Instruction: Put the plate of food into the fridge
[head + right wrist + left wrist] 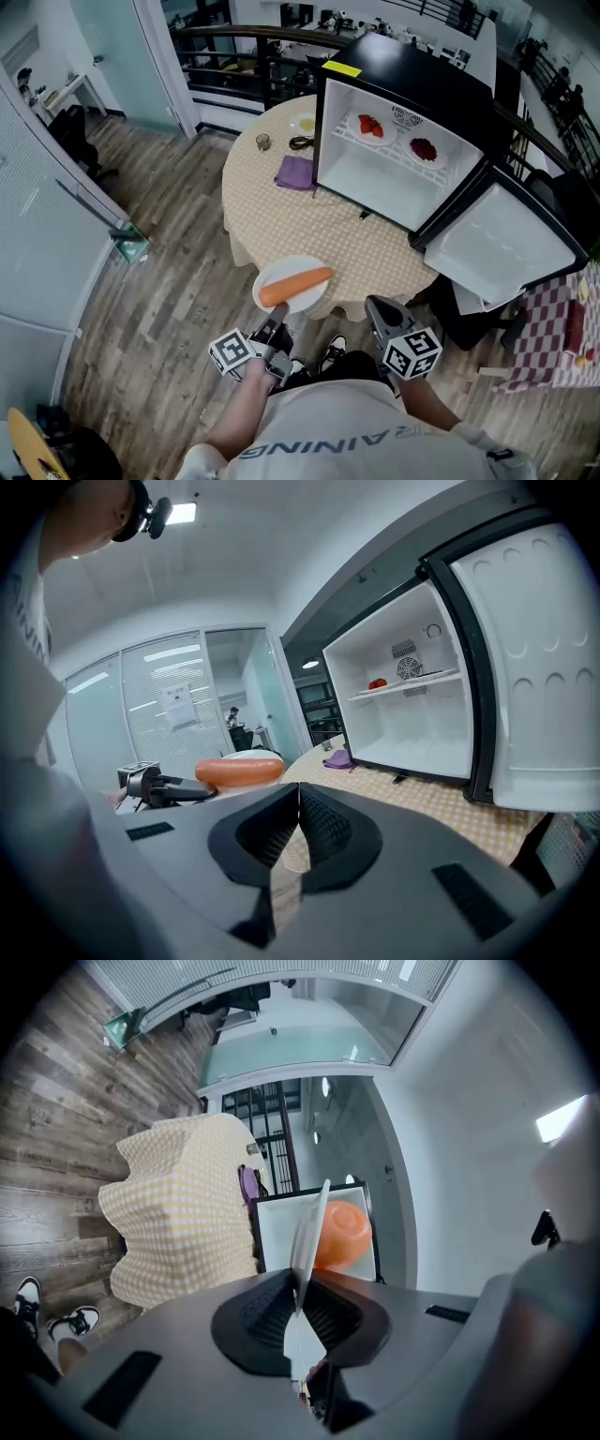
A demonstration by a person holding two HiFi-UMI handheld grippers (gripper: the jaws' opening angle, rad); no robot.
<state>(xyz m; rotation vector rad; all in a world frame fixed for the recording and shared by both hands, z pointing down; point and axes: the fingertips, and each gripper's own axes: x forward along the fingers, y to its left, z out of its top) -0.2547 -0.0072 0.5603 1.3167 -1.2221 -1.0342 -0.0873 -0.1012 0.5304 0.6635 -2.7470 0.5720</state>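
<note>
A white plate (pixel 302 298) carrying a long orange piece of food (pixel 294 284) hovers over the near edge of the round table (pixel 281 216). My left gripper (pixel 273 339) is shut on the plate's near rim. In the left gripper view the plate (pixel 310 1227) stands edge-on between the pads, with the orange food (pixel 343 1234) to its right. My right gripper (pixel 377 316) is shut with nothing in it, just right of the plate. The black fridge (pixel 403 141) stands on the table with its door (pixel 506 242) swung wide open. The right gripper view shows the food (pixel 239 771) at the left and the fridge (pixel 412 719) ahead.
The fridge's upper shelf holds two small plates of red food (pixel 370 125) (pixel 424 148) and a bowl (pixel 406 117); its lower space is bare. A purple cloth (pixel 296 172), a small glass (pixel 263 142) and a black cable (pixel 302 142) lie on the table left of the fridge. A chair with a red checked cloth (pixel 553 328) stands at the right.
</note>
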